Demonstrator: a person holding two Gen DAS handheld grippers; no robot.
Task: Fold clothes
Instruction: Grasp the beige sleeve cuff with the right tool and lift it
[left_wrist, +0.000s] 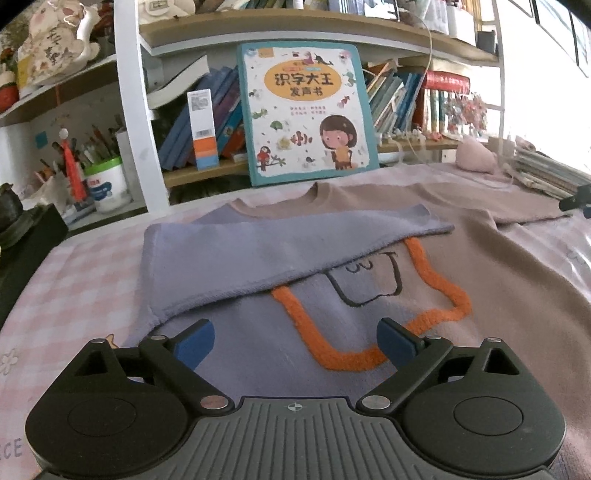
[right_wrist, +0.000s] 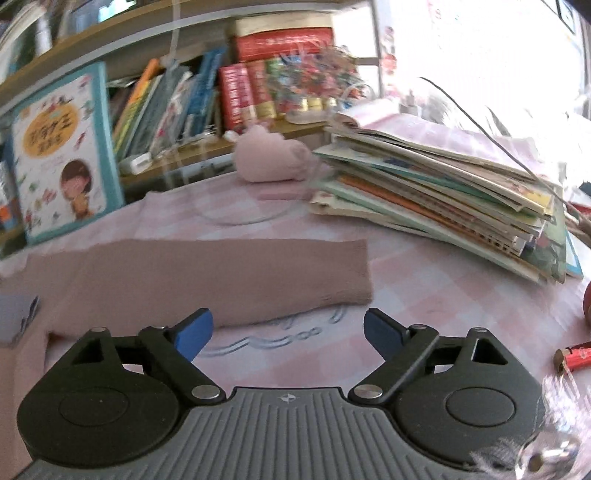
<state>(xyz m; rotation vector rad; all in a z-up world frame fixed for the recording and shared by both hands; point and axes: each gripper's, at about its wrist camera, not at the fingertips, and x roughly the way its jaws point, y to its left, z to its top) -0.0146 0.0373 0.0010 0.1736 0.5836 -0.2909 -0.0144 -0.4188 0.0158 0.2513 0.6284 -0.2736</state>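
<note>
From the left wrist camera, a shelf unit (left_wrist: 129, 103) stands along the far side, packed with books. A large picture book (left_wrist: 306, 110) with a teal border leans upright against it, its foot touching the far edge of the table (left_wrist: 74, 273), which wears a pink checked cloth. To the far left a white pot of pencils and brushes (left_wrist: 107, 184) stands on a lower ledge. At the far right lie a pink plush toy (left_wrist: 476, 153) and a stack of thin books (left_wrist: 550, 177). The sweater (left_wrist: 480, 258) lies flat on the table, neck toward the shelf, half lavender and half dusty pink, with a fuzzy orange outline (left_wrist: 436, 280) and black stitched lines on its chest. Its lavender sleeve (left_wrist: 280, 243) is folded across the chest, hiding the top of the design. The left hand-held gripper (left_wrist: 295, 343) hangs low over the near lavender part, blue pads spread wide, holding nothing.

From the right wrist camera, somewhat blurred, the stack of thin books (right_wrist: 443, 206) fills the right side, the plush toy (right_wrist: 273, 158) just left of it, and a red shiny object (right_wrist: 574, 356) lies at the near right. The sweater's pink sleeve (right_wrist: 258, 280) stretches out flat to the right, cuff near the stack but apart from it. The right hand-held gripper (right_wrist: 288, 332) hovers at the sleeve's near edge, pads spread, empty.
</note>
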